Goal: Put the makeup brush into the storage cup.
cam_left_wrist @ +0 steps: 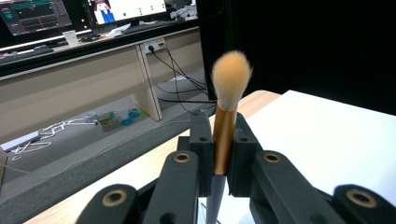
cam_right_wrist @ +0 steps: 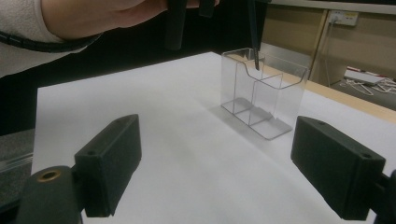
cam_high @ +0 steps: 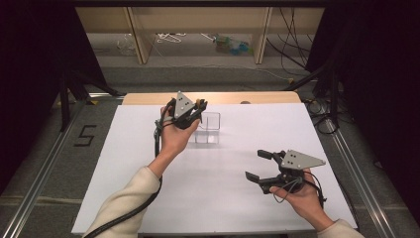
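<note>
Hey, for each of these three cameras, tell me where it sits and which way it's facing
High view: above the person's side, looking forward and down on the white table; both forearms, left gripper, right gripper.
Left gripper view: on the left gripper, facing a wooden desk; its jaws clamp a makeup brush.
Right gripper view: low on the right gripper, facing the clear organizer; its open jaws, the left hand.
Shared: high and right gripper views both show the organizer.

My left hand-held gripper (cam_high: 194, 113) is raised, jaws clamped tight; my right hand-held gripper (cam_high: 258, 164) sits low, jaws spread wide.
</note>
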`<state>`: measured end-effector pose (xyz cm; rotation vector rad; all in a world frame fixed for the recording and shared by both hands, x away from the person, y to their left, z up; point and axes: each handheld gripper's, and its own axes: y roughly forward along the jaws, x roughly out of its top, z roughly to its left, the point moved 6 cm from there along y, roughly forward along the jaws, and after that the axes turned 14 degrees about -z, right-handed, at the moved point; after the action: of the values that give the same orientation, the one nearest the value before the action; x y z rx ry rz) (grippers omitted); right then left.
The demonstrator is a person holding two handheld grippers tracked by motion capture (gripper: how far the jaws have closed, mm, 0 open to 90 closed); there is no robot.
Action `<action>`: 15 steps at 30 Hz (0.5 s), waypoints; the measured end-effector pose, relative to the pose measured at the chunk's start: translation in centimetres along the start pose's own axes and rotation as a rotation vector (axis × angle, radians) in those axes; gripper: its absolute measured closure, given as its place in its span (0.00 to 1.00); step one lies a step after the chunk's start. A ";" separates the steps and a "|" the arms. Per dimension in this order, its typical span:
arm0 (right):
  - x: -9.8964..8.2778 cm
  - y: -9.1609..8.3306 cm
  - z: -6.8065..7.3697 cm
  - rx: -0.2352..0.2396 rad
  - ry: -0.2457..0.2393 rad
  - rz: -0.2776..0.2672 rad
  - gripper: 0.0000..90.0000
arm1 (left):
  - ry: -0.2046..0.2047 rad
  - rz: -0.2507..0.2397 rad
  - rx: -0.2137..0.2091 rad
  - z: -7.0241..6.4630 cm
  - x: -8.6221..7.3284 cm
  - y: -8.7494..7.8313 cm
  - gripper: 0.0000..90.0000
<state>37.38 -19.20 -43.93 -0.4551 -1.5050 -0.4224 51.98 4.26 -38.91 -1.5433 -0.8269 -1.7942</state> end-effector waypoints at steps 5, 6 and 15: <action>0.0 0.0 0.0 0.000 0.001 0.000 0.19 | 0.007 0.002 -0.002 0.1 -0.1 0.0 0.92; 0.0 0.0 0.0 0.001 0.001 0.000 0.19 | 0.002 0.001 0.001 0.0 -0.1 0.0 0.92; 0.0 0.0 0.0 0.001 0.001 0.001 0.19 | 0.012 0.003 0.002 0.1 -0.3 0.0 0.92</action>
<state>37.37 -19.20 -43.95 -0.4554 -1.5035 -0.4211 52.14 4.36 -39.14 -1.5301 -0.8200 -1.7989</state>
